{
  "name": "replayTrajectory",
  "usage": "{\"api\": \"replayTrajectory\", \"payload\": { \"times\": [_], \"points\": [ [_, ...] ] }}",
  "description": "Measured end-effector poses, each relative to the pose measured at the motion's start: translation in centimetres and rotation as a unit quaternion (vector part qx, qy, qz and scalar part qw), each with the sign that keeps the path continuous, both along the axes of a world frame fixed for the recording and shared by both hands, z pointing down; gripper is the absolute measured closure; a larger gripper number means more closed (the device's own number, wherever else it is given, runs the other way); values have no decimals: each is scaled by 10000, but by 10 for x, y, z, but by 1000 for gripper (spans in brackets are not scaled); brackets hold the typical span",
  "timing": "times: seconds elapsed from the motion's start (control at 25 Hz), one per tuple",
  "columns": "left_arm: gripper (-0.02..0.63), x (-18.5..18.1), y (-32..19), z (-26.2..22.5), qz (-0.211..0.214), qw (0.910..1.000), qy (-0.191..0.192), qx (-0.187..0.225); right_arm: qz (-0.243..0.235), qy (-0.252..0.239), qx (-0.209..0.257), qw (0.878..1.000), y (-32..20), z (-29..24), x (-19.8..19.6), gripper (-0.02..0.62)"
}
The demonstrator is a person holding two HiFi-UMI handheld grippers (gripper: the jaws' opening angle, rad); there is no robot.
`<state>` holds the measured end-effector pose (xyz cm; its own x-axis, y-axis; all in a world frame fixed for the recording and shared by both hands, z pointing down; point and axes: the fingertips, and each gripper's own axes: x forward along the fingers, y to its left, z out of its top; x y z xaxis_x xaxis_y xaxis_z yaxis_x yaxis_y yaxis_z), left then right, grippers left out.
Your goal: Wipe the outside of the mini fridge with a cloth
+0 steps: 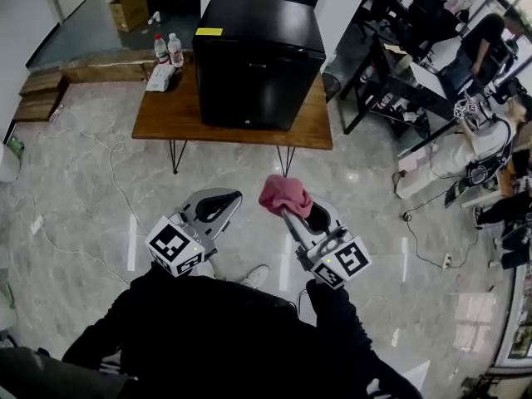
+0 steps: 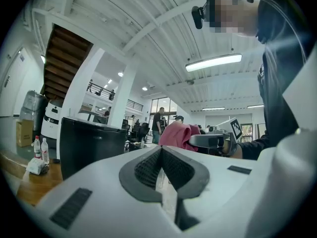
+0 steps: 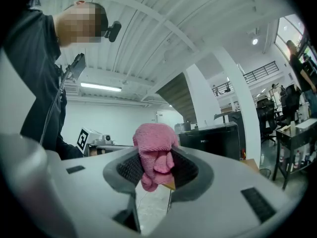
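head view: the black mini fridge [image 1: 258, 61] stands on the far wooden desk [image 1: 162, 116]. the pink cloth [image 1: 284, 194] is well short of it, pinched in the right gripper [image 1: 293, 214] jaws. the left gripper [image 1: 223, 200] jaws are closed together, empty. wiping looks not yet begun.

Table [image 1: 166, 113]: wooden, on thin metal legs, standing on the grey floor [image 1: 83, 189]
Fridge [image 1: 258, 61]: black, on the table's middle and right part
Bottles [image 1: 168, 50]: two, upright, left of the fridge, at the far edge
Packet [image 1: 160, 78]: white, left of the fridge, just before the bottles
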<state>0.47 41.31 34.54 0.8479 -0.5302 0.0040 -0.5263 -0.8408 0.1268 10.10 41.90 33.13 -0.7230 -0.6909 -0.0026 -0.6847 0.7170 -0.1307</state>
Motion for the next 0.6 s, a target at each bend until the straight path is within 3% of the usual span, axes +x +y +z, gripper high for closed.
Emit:
{"api": "replayTrajectory", "payload": {
  "times": [0.6],
  "points": [
    [600,84,-21,-10,41,9999,-9,155,303,-36,91,9995,-17,-6,85,453]
  ]
}}
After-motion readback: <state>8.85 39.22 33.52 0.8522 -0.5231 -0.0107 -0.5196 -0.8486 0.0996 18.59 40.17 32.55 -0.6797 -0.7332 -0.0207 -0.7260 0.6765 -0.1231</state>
